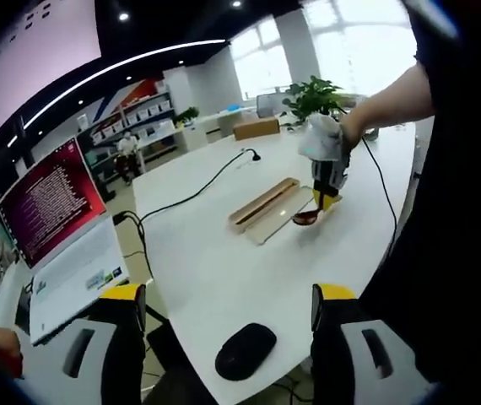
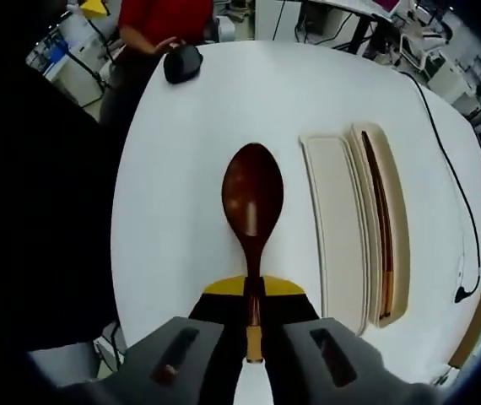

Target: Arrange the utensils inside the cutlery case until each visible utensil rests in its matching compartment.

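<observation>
Right claw (image 2: 253, 325) clenched on the handle of a dark wooden spoon (image 2: 252, 202); bowl of the spoon points away from the camera and hangs above the white counter (image 2: 181, 169), just left of the cutlery case (image 2: 335, 219). In the right gripper view the case lies open as two long cream halves side by side: the nearer one looks bare, the farther one holds what appears to be chopsticks (image 2: 379, 228) along its length.

Left claw (image 1: 228, 308) released, jaws wide apart, nothing between them, hovering at the near edge of the counter above a black mouse (image 1: 245, 350). From there the other claw shows across the counter, holding the spoon low beside the case (image 1: 266, 207). Laptop (image 1: 59, 228) to the left, cable (image 1: 194, 192) trailing toward the far side.

Judgement: step in hand is carrying the spoon to its slot. To do it well, turn the spoon parallel to the case's long axis first, lower it flat, let go only once it rests. Whether the bare half is the spoon's tray or the lid I cannot tell.
</observation>
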Available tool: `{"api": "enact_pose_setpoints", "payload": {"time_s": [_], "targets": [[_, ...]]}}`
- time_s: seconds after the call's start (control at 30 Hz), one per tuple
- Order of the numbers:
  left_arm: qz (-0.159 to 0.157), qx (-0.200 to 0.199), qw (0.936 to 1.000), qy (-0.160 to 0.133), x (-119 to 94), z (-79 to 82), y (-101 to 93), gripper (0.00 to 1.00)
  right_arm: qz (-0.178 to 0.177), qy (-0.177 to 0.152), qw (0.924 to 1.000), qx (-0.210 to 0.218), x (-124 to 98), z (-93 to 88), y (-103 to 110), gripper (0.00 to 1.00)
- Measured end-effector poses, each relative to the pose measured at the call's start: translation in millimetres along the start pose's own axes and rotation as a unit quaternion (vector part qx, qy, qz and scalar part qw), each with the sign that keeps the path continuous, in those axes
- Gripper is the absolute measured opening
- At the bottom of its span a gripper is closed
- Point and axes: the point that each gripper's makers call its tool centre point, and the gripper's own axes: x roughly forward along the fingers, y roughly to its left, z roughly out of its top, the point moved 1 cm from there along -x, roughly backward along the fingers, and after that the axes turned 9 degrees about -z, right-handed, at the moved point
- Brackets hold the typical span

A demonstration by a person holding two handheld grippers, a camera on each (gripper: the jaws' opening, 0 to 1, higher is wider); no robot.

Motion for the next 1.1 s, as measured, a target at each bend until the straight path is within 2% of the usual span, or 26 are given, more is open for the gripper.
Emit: {"api": "enact_pose_setpoints", "payload": {"time_s": [0.2,0.3,0.4,0.5,0.77,0.87,0.97,1.1], "targets": [[0.005,-0.006,0.9998,-0.02,6,9.3,9.2,0.83,-0.006,-0.002,1.0,-0.005,-2,4.8,-3,0.0],[-0.01,0.008,0.9999,-0.008,16,7.5,2.5,0.83,-0.008,-0.006,0.9997,-0.021,-5,7.4,0,0.0],[-0.019,0.007,0.9996,-0.02,24,15.4,-2.1,0.83,-0.01,-0.005,0.9998,-0.016,-4,5.5,-2,0.0],[-0.029,0.016,0.9991,-0.027,30,21.3,-4.0,0.83,-0.016,-0.007,0.9998,-0.012,-6,4.2,-8,0.0],[-0.04,0.026,0.9985,-0.029,38,21.5,-0.4,0.83,-0.042,-0.01,0.9991,0.001,-13,0.7,-26,0.0],[-0.039,0.018,0.9985,-0.036,40,23.5,-0.3,0.83,-0.043,-0.013,0.999,0.006,-15,-0.9,-31,0.0],[-0.044,0.025,0.9983,-0.027,43,24.6,-3.0,0.83,-0.049,-0.013,0.9987,0.005,-16,-2.5,-39,0.0],[-0.044,0.038,0.9978,-0.031,43,39.4,0.8,0.83,-0.065,-0.02,0.9976,0.011,-23,0.1,-53,0.0]]}}
